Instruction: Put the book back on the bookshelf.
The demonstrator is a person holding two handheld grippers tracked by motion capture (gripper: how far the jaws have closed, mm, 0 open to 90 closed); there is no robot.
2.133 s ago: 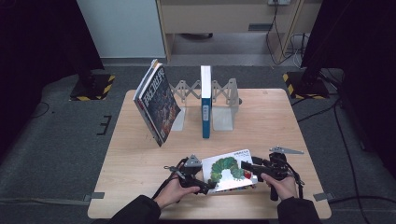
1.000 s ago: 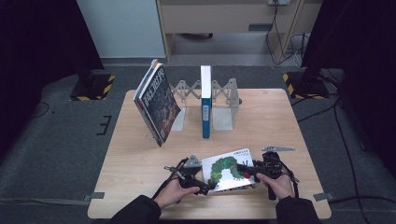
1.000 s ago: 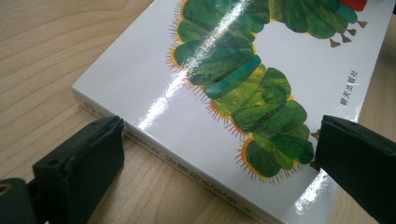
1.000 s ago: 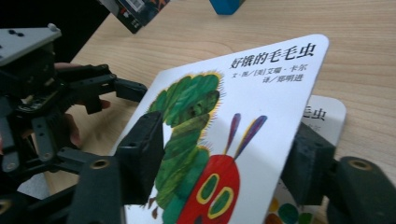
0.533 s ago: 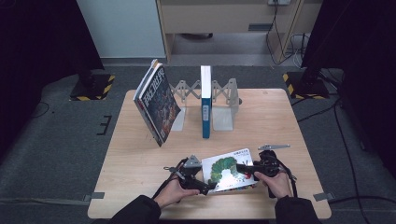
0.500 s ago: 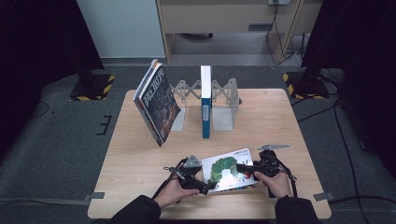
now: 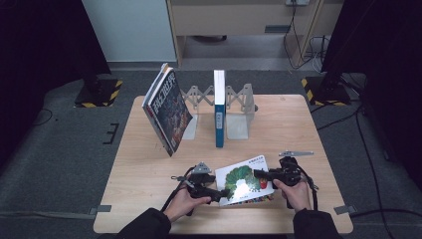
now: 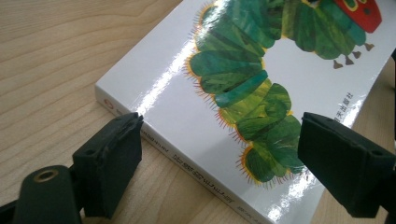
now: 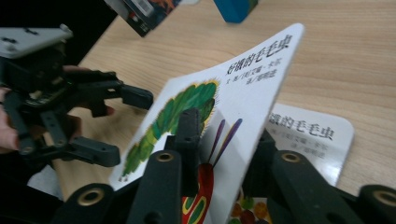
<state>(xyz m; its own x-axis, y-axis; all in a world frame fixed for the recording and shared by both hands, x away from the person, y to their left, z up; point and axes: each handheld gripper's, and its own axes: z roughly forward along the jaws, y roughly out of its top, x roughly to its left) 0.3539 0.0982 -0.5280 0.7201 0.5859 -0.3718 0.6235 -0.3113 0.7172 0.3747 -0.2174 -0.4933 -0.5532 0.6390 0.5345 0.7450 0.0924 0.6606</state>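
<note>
Since a second ago, right gripper (image 7: 263,174) is clamping and lifting the glossy white caterpillar picture book's (image 7: 244,179) cover; left gripper (image 7: 222,191), fingers narrowing yet open, straddling its spine on the table (image 7: 149,164); opening barely begun

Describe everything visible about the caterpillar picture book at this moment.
The caterpillar book is a thin white glossy board book with a green caterpillar, red head, and dark printed characters. It lies on the wooden table near the front edge. The right tongs are shut on its front cover, lifting it off the title page beneath. The left tongs straddle its spine corner, jaws apart and just closing.
</note>
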